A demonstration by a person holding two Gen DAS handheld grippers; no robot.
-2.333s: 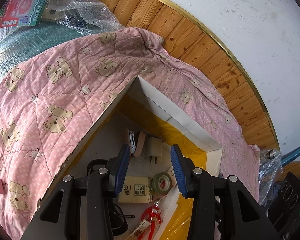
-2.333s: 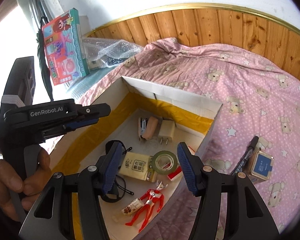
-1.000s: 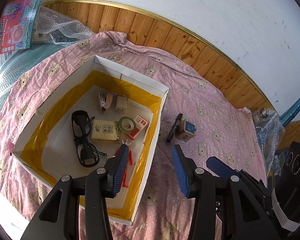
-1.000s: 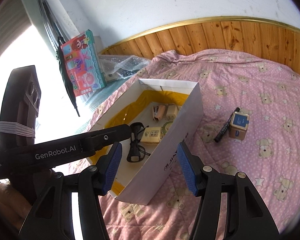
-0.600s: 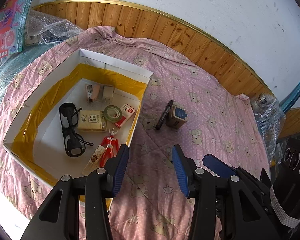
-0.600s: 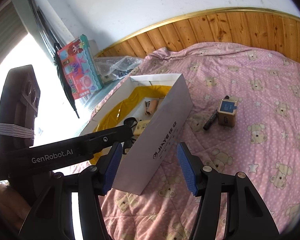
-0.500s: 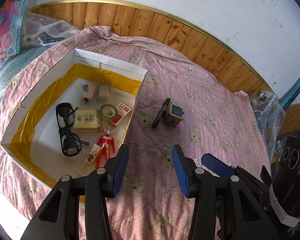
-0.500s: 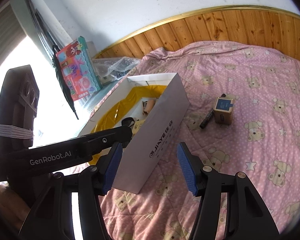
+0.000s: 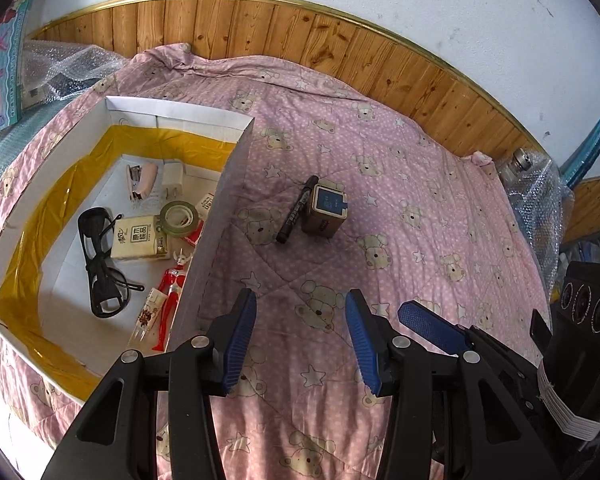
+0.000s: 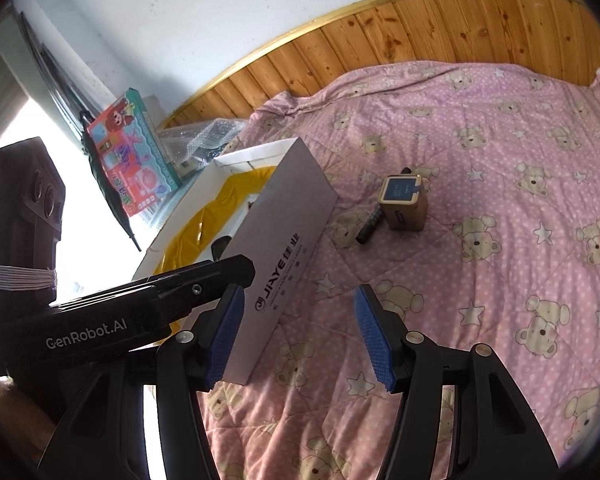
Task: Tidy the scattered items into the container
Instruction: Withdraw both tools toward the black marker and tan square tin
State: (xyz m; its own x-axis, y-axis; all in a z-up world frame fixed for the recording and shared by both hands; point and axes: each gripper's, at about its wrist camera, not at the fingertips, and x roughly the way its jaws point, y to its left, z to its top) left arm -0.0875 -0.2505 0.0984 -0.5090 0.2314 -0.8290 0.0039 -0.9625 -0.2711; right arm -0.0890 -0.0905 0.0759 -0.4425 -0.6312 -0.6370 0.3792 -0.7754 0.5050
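Note:
A white cardboard box (image 9: 220, 188) with yellow tape inside lies on a pink bear-print quilt (image 9: 400, 208). It holds black glasses (image 9: 100, 256), a tissue pack, a green tape roll (image 9: 180, 218), a stapler, a white charger and a red figure (image 9: 172, 284). Right of the box, a black marker (image 9: 298, 214) lies against a small brown box with a blue lid (image 9: 327, 210); both show again as the marker (image 10: 370, 226) and the brown box (image 10: 404, 202). My left gripper (image 9: 300, 340) and my right gripper (image 10: 300, 340) hover open above the quilt, short of these two items, with nothing between their fingers.
A wooden panelled wall (image 9: 340, 52) runs behind the bed. Bubble wrap (image 9: 60, 68) and a colourful toy box (image 10: 134, 156) sit beyond the white box (image 10: 284, 240). More bubble wrap with a bottle (image 9: 536, 184) lies at the right edge.
Both grippers have pulled back out of the box and swung right, over the quilt. The marker and brown box now sit nearer the middle of each view. Both stay open.

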